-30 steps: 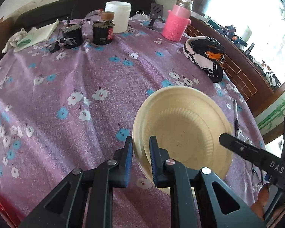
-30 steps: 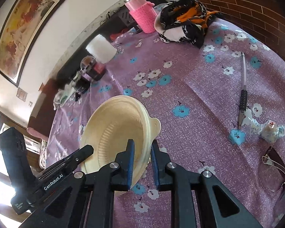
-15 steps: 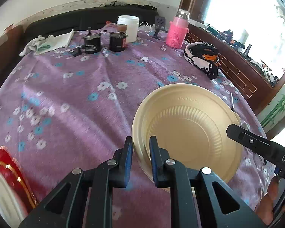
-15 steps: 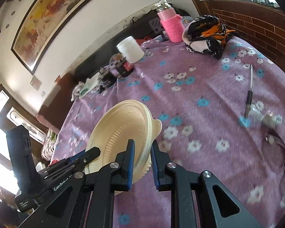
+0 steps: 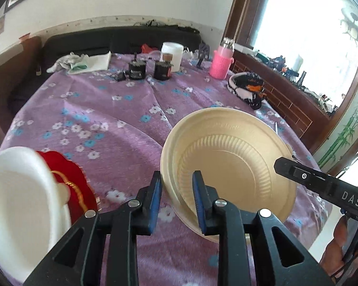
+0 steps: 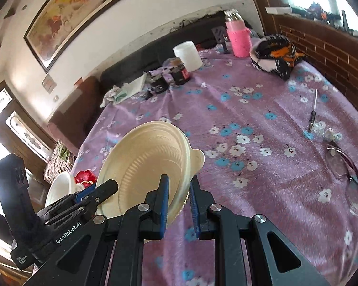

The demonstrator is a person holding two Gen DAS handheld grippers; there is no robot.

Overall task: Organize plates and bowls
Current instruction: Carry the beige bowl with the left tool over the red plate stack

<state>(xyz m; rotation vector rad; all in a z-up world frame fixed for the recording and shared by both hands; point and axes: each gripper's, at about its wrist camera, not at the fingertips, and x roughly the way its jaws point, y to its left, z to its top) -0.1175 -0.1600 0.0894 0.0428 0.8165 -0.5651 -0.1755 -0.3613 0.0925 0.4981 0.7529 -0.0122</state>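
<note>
Since the earlier frames both of my grippers have carried the cream disposable ribbed plate (image 5: 229, 159) up off the purple flowered tablecloth (image 5: 102, 124), and a white foam bowl (image 5: 16, 200) with a red scalloped plate (image 5: 69, 178) under it has slid into the left wrist view at the near left. My left gripper (image 5: 176, 190) has just been opening: its blue pads now sit a bit apart with the plate's rim between them, and the left pad looks clear of the rim. My right gripper (image 6: 179, 197) is pinching the opposite edge of the same plate (image 6: 150, 164), right next to its little tab. So the plate hangs tilted in the air over the near part of the table, between the two tools. Farther back I can see a pink knitted-sleeve bottle (image 5: 220, 64), a white plastic tub (image 5: 171, 53), two dark jars (image 5: 150, 70) and a black-and-white patterned cap (image 5: 248, 88). Off to the right lie a pen (image 6: 313, 109) and a pair of glasses (image 6: 346, 174).
</note>
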